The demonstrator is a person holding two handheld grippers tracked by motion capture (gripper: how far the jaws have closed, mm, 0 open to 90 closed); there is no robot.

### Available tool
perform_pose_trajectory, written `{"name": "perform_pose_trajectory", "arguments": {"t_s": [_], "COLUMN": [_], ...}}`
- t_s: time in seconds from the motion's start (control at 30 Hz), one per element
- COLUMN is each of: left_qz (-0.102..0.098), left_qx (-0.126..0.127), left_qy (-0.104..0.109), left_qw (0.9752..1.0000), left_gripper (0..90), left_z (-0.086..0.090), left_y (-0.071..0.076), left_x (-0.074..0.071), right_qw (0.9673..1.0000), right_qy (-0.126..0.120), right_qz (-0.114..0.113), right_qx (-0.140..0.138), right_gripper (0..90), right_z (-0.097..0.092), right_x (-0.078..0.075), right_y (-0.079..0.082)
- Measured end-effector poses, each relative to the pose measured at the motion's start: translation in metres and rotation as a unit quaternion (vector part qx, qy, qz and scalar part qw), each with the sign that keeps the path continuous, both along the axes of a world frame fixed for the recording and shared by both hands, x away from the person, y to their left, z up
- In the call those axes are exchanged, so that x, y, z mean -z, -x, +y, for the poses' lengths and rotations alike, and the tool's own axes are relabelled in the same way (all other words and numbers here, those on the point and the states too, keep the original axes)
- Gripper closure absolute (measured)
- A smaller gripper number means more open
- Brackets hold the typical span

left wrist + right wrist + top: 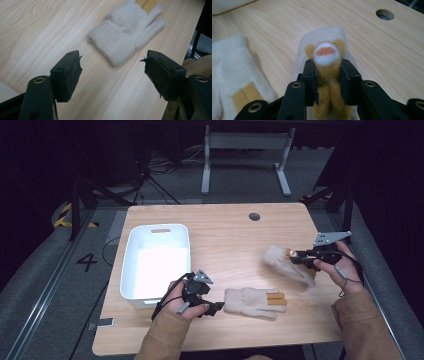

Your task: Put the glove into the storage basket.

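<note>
Left gripper (220,307): low in the high view, left of centre, held in the person's left hand with its grey three-cornered plate on top; jaws stand wide apart with nothing between them, as the left gripper view shows.
Flat glove (255,302): cream knitted glove lying flat on the table just right of the left gripper's tips, cuff toward them, fingers toward the right of the frame, with tan patches at the fingers. In the left gripper view it sits in the upper middle of the frame (126,30), beyond the open jaws and apart from them.
Right gripper (300,256): right of centre in the high view, in the person's right hand, pointing toward the left of the frame; jaws closed on the lifted glove.
Lifted glove (287,264): second cream glove, at the right gripper's tips. In the right gripper view (328,72) the jaws squeeze a tan fuzzy part with a white and orange patch, at lower centre.
Bin (134,245): white plastic tub at the left of the table, above the left hand.
Table (225,230): light wood, with a round cable hole (254,216) near its upper edge.
</note>
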State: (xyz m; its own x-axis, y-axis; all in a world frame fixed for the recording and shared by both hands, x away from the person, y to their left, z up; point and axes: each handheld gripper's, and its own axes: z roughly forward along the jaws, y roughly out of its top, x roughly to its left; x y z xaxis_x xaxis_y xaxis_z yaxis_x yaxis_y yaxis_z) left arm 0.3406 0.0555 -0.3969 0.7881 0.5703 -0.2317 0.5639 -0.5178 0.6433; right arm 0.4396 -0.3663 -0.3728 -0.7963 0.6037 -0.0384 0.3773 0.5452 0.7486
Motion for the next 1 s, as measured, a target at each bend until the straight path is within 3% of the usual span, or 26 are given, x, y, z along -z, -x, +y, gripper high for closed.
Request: {"name": "perform_pose_trajectory", "arguments": {"t_s": [0.2,0.63,1.0], "left_qz": [0.000,0.000,0.001], "left_qx": [0.002,0.003,0.007], "left_qy": [0.001,0.000,-0.003], "left_qw": [1.0000,1.0000,1.0000], "left_gripper": [29.6,29.6,29.6], "left_z": [-0.001,-0.001,-0.002], "left_y": [0.001,0.001,0.002], "left_x": [-0.001,0.000,-0.001], "right_qw": [0.9996,0.9948,0.9914], "right_qy": [0.006,0.009,0.007], "right_qz": [0.008,0.017,0.020], "right_qx": [-0.028,-0.100,-0.129], "right_gripper": [69.4,69.2,69.0], "right_z": [0.007,0.032,0.052], "right_x": [-0.008,-0.015,-0.018], "right_y": [0.006,0.018,0.027]}}
